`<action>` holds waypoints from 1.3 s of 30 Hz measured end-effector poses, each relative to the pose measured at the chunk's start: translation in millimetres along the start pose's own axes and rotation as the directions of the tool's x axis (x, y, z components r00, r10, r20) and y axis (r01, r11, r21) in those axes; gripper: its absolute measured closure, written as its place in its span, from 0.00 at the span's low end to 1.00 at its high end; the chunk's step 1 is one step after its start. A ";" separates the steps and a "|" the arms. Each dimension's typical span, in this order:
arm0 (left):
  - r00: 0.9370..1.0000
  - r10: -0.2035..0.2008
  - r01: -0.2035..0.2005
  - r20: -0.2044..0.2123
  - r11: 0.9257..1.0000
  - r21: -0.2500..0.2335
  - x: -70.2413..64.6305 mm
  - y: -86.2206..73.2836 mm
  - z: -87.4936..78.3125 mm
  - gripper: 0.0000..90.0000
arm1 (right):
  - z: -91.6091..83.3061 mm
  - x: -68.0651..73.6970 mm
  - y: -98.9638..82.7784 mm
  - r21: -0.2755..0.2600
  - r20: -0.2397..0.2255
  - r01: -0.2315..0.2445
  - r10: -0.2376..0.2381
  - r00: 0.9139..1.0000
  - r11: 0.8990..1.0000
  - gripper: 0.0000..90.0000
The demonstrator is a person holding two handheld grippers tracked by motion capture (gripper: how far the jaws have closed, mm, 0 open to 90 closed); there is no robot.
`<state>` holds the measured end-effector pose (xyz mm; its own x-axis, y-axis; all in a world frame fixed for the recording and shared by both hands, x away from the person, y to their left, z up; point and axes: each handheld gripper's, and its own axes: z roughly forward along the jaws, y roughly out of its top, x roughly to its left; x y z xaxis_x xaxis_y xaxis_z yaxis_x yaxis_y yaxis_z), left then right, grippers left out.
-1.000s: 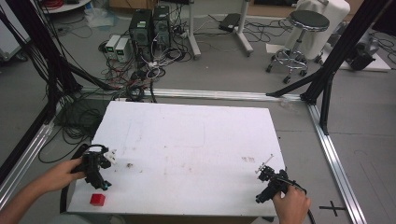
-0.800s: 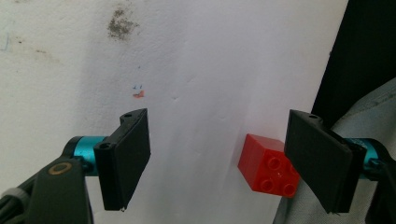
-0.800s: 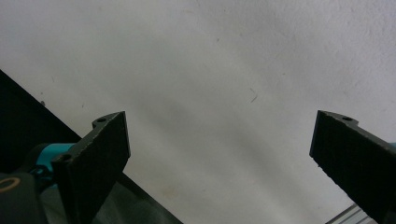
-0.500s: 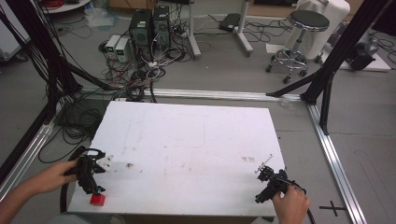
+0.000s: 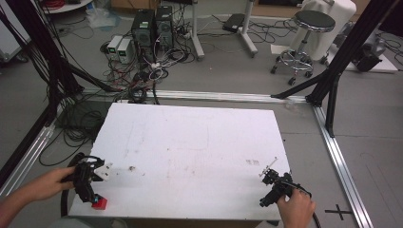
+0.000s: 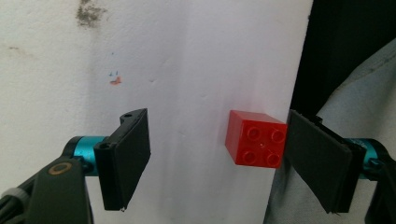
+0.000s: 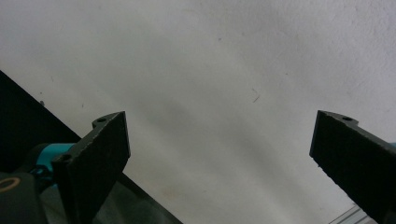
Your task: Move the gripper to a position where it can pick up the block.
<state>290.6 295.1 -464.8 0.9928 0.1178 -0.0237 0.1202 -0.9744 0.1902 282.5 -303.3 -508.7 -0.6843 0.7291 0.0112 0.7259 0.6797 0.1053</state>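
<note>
The left tongs were spread wide around the red brick, which sat close to their right jaw, while the right tongs, also spread, were well apart from it.

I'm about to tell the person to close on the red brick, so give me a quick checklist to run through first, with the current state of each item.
1. Left hand-held gripper open: ok, jaws spread wide.
2. Red brick between the jaws: ok, though it sits close to one jaw, far from the other.
3. Brick centred in the gap: not ok, it is well off-centre.
4. Brick fully supported: ok, but it sits right at the edge of the white table, so a push could tip it off.
5. Jaws low enough to grip the brick's sides: cannot tell.
6. Right hand-held gripper out of the way: ok, open at the opposite near corner.
</note>
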 end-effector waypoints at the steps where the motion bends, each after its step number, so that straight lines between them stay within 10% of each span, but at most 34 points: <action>1: 1.000 0.015 -0.015 0.001 1.000 0.001 -2.0 0.1 0.1 0.26 | 0.7 0.1 0.2 -0.004 -0.002 0.003 -0.003 1.000 1.000 0.05; 39: 0.992 0.121 -0.120 -0.019 0.990 0.073 -29.7 -14.9 30.9 0.26 | 3.6 0.5 -0.2 0.009 -0.008 0.001 -0.001 1.000 1.000 0.05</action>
<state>259.3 300.2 -497.3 0.9998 0.0024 0.0177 0.0003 -0.9928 0.1198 282.3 -302.7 -512.3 -0.6855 0.7278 0.0193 0.7258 0.6811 0.0966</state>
